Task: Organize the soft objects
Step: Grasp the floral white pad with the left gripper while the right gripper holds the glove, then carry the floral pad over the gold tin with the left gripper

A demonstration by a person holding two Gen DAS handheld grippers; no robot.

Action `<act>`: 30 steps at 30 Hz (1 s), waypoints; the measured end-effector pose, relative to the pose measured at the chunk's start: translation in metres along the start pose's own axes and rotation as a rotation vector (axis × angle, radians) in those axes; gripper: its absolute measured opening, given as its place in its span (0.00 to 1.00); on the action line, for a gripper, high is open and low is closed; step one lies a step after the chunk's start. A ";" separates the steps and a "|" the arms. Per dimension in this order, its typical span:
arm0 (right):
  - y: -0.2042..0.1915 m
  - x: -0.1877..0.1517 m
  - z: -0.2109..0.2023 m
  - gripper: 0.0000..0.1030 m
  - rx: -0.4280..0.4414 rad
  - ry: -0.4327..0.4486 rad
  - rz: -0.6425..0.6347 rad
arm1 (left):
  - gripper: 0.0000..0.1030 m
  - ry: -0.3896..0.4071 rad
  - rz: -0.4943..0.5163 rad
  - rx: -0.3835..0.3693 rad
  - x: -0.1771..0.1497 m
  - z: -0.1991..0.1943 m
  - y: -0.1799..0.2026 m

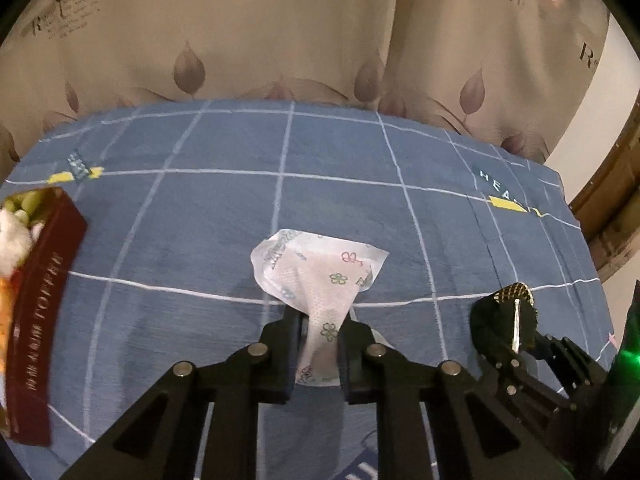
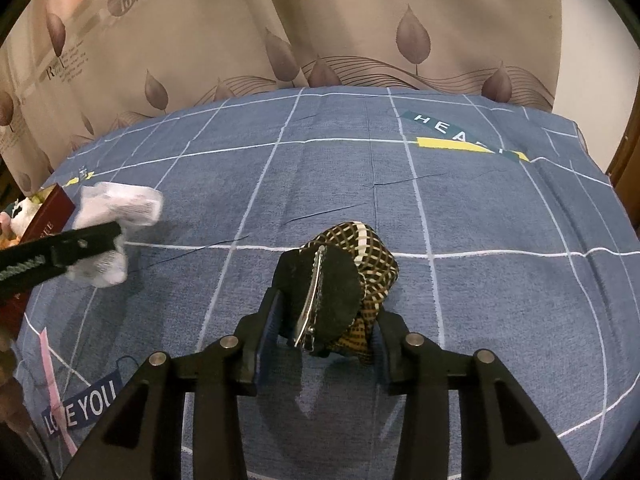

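The thin white flowered packet (image 1: pixel 320 280), pinched by the left gripper (image 1: pixel 320 344), and the checked brown hair clip (image 2: pixel 352 280), pinched by the right gripper (image 2: pixel 324 344), could be dropped before the red box (image 1: pixel 40 300) is reached.

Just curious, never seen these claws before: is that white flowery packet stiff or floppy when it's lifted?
Probably floppy: the packet pinches into a narrow waist between the left claw and fans out beyond it. Likely light, since a thin grip holds it. It may crumple rather than slip.

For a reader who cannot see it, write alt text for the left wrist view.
Left tongs grip a white floral packet over a blue checked sheet. A red box of toys sits far left; the right tongs hold a checked hair clip.
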State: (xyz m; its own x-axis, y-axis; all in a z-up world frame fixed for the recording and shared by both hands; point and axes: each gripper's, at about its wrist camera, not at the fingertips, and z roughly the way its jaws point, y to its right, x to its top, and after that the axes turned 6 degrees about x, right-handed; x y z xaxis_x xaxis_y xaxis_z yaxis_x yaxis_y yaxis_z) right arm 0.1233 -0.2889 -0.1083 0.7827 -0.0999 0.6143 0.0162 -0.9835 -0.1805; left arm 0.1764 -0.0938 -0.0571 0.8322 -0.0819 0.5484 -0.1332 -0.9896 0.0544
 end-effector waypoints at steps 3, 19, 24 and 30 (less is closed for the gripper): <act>0.000 0.000 0.000 0.38 0.000 0.000 0.001 | 0.15 0.017 0.002 0.021 -0.001 -0.009 -0.010; -0.001 0.000 0.000 0.39 -0.002 -0.001 -0.002 | 0.15 0.050 0.028 0.101 -0.010 -0.046 -0.055; -0.001 -0.001 0.001 0.39 -0.005 -0.001 -0.004 | 0.15 0.068 0.033 0.125 -0.010 -0.062 -0.076; -0.001 -0.001 0.000 0.39 -0.007 -0.002 -0.006 | 0.15 0.089 0.014 0.143 -0.010 -0.082 -0.104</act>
State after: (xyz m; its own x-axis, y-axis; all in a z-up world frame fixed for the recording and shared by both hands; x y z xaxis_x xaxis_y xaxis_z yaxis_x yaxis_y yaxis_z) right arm 0.1228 -0.2881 -0.1090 0.7837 -0.0936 0.6141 0.0164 -0.9851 -0.1712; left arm 0.1384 0.0197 0.0001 0.7789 -0.0909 0.6205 -0.0610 -0.9957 -0.0692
